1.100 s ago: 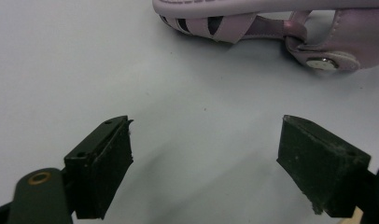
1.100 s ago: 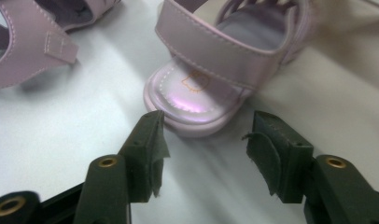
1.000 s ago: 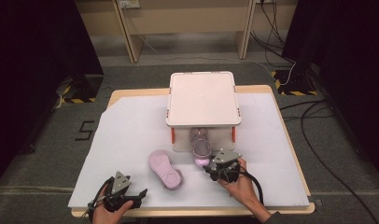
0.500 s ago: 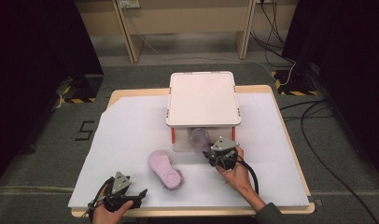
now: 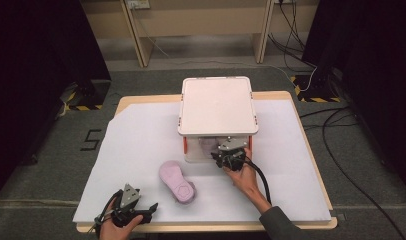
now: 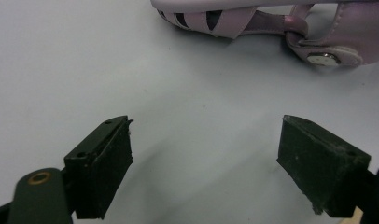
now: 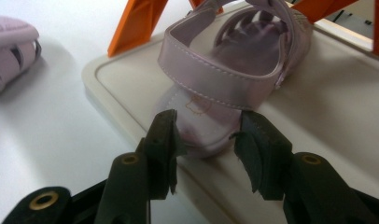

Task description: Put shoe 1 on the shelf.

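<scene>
Right gripper (image 7: 207, 140) gripping the heel of a pink sandal (image 7: 234, 74) on the lower shelf of the white rack (image 5: 217, 102).

Seen from its own camera, the right gripper's jaws are closing on the sandal's heel end, one at each side of the sole, having just narrowed; the sandal is lying upright on the beige shelf (image 7: 341, 107), heel at the front edge, toe pointing inward between the orange supports (image 7: 136, 23). In the high view the right gripper (image 5: 230, 156) is sitting at the rack's open front, under its top panel. The second sandal (image 5: 177, 183) is lying sole-up on the white table cover (image 5: 131, 145), just in front of the rack. The left gripper (image 6: 204, 163) is resting near the table's front edge, jaws standing wide apart with nothing between them, the second sandal (image 6: 271, 18) lying beyond.
</scene>
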The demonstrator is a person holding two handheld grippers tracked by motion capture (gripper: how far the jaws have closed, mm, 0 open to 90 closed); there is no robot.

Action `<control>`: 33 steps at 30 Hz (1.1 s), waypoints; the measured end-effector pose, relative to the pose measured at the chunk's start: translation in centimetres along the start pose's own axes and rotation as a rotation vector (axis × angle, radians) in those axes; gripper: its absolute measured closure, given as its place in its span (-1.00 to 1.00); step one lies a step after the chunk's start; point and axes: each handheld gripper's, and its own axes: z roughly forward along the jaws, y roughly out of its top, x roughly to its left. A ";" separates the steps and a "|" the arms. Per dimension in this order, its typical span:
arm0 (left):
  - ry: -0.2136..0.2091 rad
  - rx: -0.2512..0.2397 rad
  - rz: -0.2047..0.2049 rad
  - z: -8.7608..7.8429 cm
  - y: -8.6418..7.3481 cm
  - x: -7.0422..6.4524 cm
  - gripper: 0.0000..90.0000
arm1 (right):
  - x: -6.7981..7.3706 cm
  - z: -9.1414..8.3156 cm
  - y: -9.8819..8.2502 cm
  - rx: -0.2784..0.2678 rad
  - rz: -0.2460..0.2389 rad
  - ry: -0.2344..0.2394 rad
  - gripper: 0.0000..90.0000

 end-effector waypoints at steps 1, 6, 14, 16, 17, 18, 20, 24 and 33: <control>-0.001 -0.003 -0.002 0.0 0.0 0.0 -0.62 | 0.2 0.1 0.0 0.002 0.032 0.006 0.24; 0.000 -0.003 -0.002 0.0 0.0 0.0 -0.62 | 0.3 -0.1 0.1 -0.008 0.022 0.010 0.11; 0.003 0.001 -0.005 0.1 0.0 0.1 -0.62 | 1.5 -3.3 -0.2 -0.043 0.093 0.079 -0.11; 0.003 -0.001 -0.005 0.1 0.1 0.1 -0.62 | 2.4 -4.8 -0.1 -0.046 0.078 0.141 -0.17; 0.003 -0.001 -0.005 0.1 0.1 0.1 -0.62 | 2.4 -4.8 -0.1 -0.046 0.078 0.141 -0.17; 0.003 0.001 -0.007 0.1 0.1 0.1 -0.62 | 2.6 -5.2 0.1 -0.056 0.087 0.162 -0.19; 0.005 0.003 -0.013 0.1 0.1 0.1 -0.62 | 3.4 -5.8 0.7 -0.071 0.104 0.205 -0.21; 0.004 -0.003 -0.015 0.1 0.1 0.2 -0.62 | 4.5 -6.2 1.6 -0.088 0.086 0.236 -0.23; 0.006 -0.005 -0.015 0.0 0.0 0.2 -0.62 | 7.1 -4.8 2.5 -0.075 0.146 0.352 -0.24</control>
